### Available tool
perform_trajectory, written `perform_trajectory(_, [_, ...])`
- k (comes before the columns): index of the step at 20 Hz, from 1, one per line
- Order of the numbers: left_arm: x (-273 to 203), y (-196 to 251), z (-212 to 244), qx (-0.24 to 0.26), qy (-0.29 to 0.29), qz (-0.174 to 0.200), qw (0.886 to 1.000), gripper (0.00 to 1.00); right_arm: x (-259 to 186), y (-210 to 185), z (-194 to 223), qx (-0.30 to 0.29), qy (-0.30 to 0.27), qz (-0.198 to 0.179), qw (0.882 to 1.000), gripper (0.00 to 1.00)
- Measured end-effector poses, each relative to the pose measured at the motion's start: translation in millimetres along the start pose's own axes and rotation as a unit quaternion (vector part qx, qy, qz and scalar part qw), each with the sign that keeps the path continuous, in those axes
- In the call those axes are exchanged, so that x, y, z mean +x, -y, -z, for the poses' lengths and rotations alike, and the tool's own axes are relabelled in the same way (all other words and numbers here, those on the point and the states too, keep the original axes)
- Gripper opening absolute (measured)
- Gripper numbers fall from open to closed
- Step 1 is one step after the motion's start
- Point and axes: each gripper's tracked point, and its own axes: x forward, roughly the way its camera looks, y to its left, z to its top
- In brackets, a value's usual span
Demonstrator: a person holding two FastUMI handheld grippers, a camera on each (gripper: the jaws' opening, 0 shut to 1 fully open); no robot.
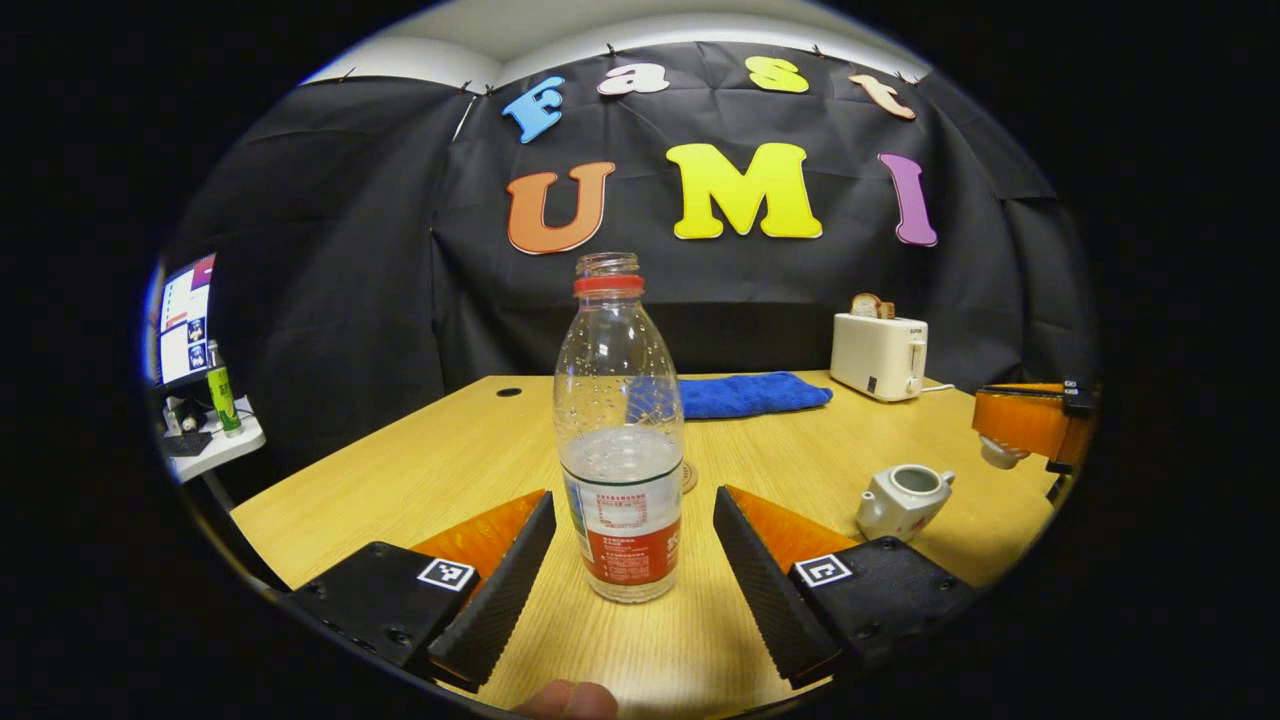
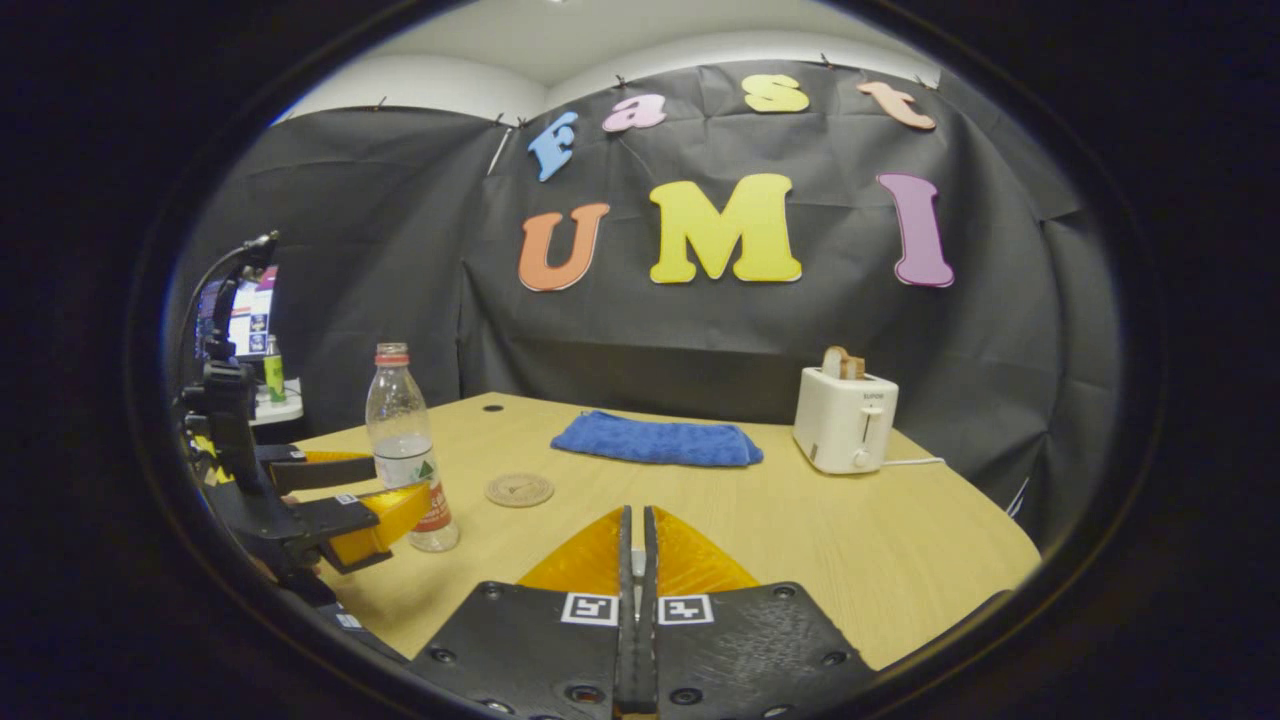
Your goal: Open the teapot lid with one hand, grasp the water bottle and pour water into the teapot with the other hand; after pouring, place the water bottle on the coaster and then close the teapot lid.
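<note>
My left gripper (image 1: 634,560) sits low over the counter (image 1: 420,480), level, jaws wide open, one on each side of the water bottle (image 1: 620,440) with a gap on both sides, not touching it. A fingertip (image 1: 565,700) of my hand shows at the bottom edge of the left gripper view. In the right gripper view the left gripper (image 2: 345,500) reaches in from the left, jaws straddling the bottle's (image 2: 405,460) lower part.

My right gripper (image 2: 636,560) points level across the counter (image 2: 900,540), jaws closed flat against each other; whether anything thin is pinched there I cannot tell. In the left gripper view it (image 1: 1030,425) hangs at the far right above the teapot, with something white under it, maybe the lid, too small to say.

Bottle: clear plastic, upright, no cap, red ring at the neck, water about a third up, white and red label. It stands near the front left of the counter, with the round coaster (image 2: 519,490) just behind and beside it.

Teapot (image 1: 903,497): small, white, on the counter right of the bottle, top open, lid off.

Blue cloth (image 2: 655,440) lies toward the back; a white toaster (image 2: 845,420) with bread in it stands back right.
</note>
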Motion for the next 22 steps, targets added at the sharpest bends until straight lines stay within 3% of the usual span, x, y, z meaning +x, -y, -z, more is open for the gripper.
perform_trajectory(8, [21,-10,7,-0.008,-0.019,-0.017,1.0,0.99,-1,0,3,0.015,-0.006,-0.014,1.0,0.0])
perform_trajectory(12, [24,-10,9,-0.019,-0.021,-0.014,1.0,0.82,1,-6,6,0.014,-0.011,-0.022,1.0,0.0])
perform_trajectory(16, [24,-13,8,-0.015,-0.024,-0.014,1.0,0.78,2,0,8,0.009,-0.01,-0.015,1.0,0.02])
perform_trajectory(22, [12,-27,-17,0.04,-0.019,-0.034,0.998,0.77,3,5,7,0.014,-0.009,-0.02,1.0,0.0])
